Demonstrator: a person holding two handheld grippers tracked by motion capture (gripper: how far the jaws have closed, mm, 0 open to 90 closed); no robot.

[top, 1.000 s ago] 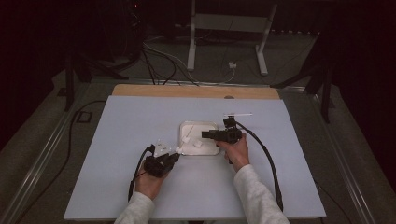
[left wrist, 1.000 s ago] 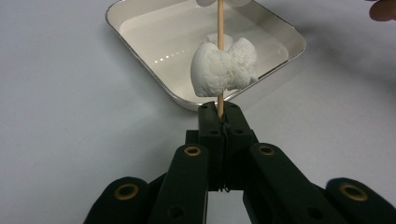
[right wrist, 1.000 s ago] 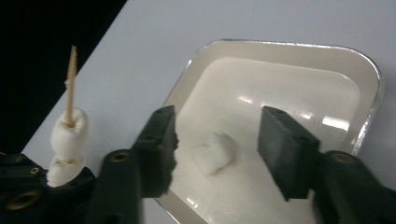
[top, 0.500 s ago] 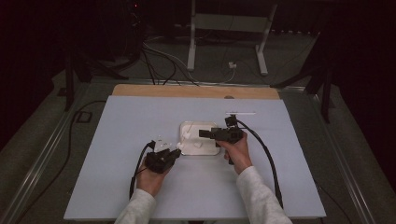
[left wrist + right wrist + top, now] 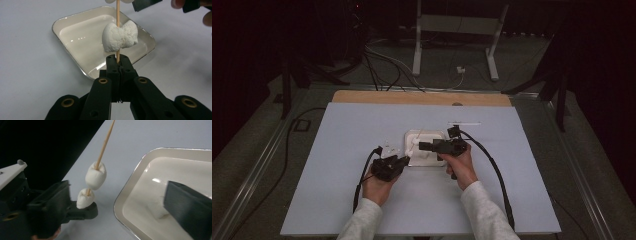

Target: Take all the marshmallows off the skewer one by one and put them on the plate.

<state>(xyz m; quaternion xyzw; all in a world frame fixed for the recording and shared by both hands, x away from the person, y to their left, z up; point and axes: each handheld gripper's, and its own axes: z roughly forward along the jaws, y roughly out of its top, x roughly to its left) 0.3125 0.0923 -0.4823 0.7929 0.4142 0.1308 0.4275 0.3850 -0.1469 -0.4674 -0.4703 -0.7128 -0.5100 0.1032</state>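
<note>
My left gripper (image 5: 117, 60) is shut on the lower end of a thin wooden skewer (image 5: 117, 10). A white marshmallow (image 5: 120, 37) is threaded on the skewer just above the jaws, and a second one (image 5: 95, 176) sits higher on the stick. The skewer stands beside the near left corner of a shallow white tray (image 5: 412, 136). My right gripper (image 5: 422, 146) hovers over the tray, open. One of its jaws is beside a loose marshmallow (image 5: 156, 208) lying on the tray floor.
A pale sheet (image 5: 337, 130) covers the table, with a wooden strip (image 5: 422, 97) along its far edge. A thin white strip (image 5: 464, 123) lies behind the tray. Cables trail from both grippers toward the near edge. A metal stand (image 5: 457, 30) is on the floor beyond.
My right gripper has shifted left, further over the tray. My left gripper with the skewer has edged up and right toward the tray's corner.
</note>
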